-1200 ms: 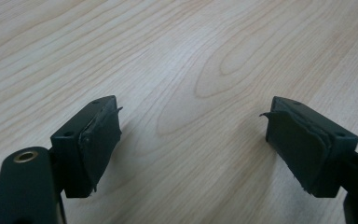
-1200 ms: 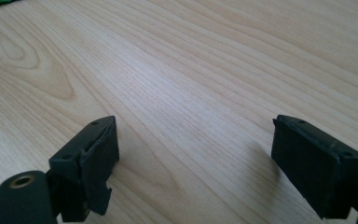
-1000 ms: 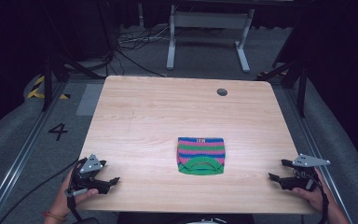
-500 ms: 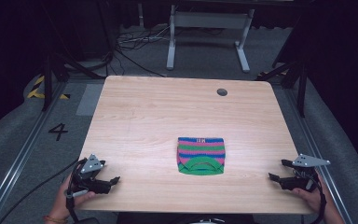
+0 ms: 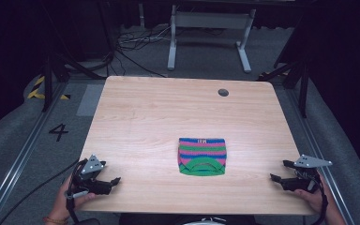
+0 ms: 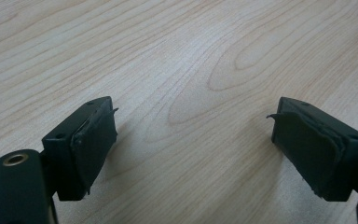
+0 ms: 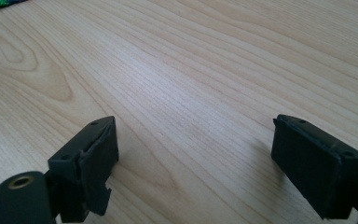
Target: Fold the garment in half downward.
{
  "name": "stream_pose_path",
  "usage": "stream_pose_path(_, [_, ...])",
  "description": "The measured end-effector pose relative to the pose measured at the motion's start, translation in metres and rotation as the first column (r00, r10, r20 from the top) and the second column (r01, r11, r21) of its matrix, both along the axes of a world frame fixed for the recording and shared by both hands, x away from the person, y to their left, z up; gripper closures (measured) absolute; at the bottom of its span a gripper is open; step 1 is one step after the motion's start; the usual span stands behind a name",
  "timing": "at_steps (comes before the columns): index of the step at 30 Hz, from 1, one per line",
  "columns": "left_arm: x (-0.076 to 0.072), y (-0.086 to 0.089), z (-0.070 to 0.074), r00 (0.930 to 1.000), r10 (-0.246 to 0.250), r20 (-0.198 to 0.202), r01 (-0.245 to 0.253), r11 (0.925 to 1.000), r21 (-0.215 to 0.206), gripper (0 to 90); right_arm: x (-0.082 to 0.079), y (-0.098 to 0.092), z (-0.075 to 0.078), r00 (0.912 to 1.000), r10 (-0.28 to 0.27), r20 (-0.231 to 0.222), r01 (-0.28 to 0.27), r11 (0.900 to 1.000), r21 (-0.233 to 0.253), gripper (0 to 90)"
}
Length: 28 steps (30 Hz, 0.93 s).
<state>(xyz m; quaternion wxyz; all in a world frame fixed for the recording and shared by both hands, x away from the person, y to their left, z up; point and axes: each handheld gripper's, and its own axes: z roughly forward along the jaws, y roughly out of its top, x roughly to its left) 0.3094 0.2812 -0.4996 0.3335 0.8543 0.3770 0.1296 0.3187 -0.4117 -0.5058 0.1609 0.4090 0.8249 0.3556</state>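
Where the pale wood-grain surface [image 5: 145,122] spreads out as a rounded rectangle, a folded knitted cloth [image 5: 202,156] lies flat just right of its middle, striped green, pink and blue, with a curved green band on its near edge. Beyond the cloth, a small dark round hole [image 5: 223,92] sits near the far edge. Left of the cloth, well apart, the left tongs [image 5: 114,181] rest with jaws spread wide, empty. Right of it, the right tongs [image 5: 278,170] do likewise, their black pads [image 7: 98,161] blocky and frayed.
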Motion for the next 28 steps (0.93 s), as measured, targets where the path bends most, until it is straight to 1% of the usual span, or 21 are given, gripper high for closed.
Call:
stream_pose_path(11, [0.0000,0.0001,0.0000,1.0000,-0.001,0.000,0.001,1.0000,0.000,14.1,0.0000,0.0000,0.0000,1.0000,0.000,0.000,0.000,1.000,0.000,15.1])
stream_pose_path(18, [0.0013,0.0001,-0.0001,1.0000,0.000,0.008,0.000,1.0000,0.004,14.1,0.0000,0.0000,0.0000,1.0000,0.000,0.000,0.000,1.000,0.000,15.1])
stream_pose_path(19, [0.0014,-0.0004,-0.0003,1.0000,0.007,0.003,-0.007,1.0000,-0.005,14.1,0.0000,0.0000,0.0000,1.0000,0.000,0.000,0.000,1.000,0.000,15.1])
stream_pose_path(21, [0.0022,0.0002,0.0000,1.0000,0.006,0.005,-0.006,1.0000,0.002,14.6,-0.0002,-0.0004,0.0000,1.0000,-0.001,0.000,0.001,1.000,0.000,15.1])
stream_pose_path(28, [0.0027,0.0001,0.0001,1.0000,0.004,0.007,-0.004,1.0000,0.005,14.4,0.0003,-0.0007,-0.0002,1.0000,-0.001,0.001,0.001,1.000,0.001,15.1])
